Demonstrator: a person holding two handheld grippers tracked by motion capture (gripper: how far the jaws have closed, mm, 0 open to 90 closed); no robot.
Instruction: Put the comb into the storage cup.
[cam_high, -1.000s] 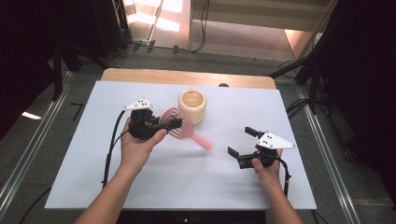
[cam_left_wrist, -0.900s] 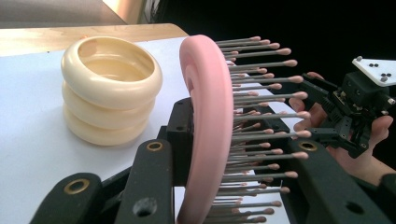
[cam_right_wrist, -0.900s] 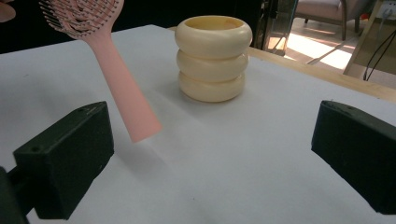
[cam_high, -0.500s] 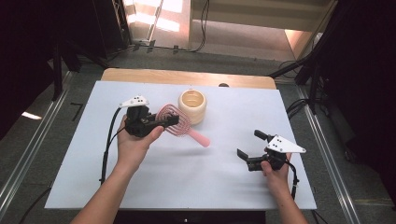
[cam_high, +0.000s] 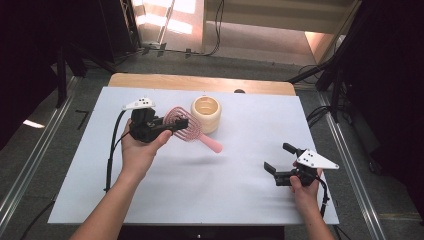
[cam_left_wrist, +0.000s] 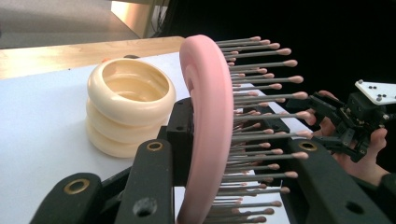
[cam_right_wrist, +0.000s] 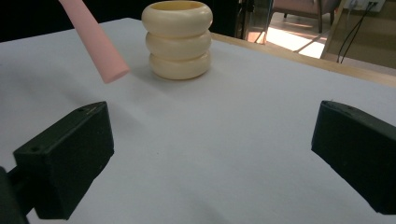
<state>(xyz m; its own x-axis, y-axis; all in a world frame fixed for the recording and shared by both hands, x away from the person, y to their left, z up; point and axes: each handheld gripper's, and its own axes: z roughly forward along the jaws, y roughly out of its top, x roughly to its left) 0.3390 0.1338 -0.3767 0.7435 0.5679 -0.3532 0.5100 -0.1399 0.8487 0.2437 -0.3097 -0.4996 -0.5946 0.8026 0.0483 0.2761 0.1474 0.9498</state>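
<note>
White table (cam_high: 210, 195); left tongs (cam_high: 179, 122) hide pink hairbrush's (cam_high: 186, 131) head.

Left gripper (cam_high: 172, 125) is clamped on the head of a pink hairbrush (cam_high: 187, 129), which is held clear of the white table (cam_high: 240, 200), handle angled toward the near right. A cream ribbed cup (cam_high: 206, 113) stands just beside the brush; contact between them cannot be confirmed. Right gripper (cam_high: 278, 162), jaws spread with nothing between them, sits well apart at the near right.
</note>
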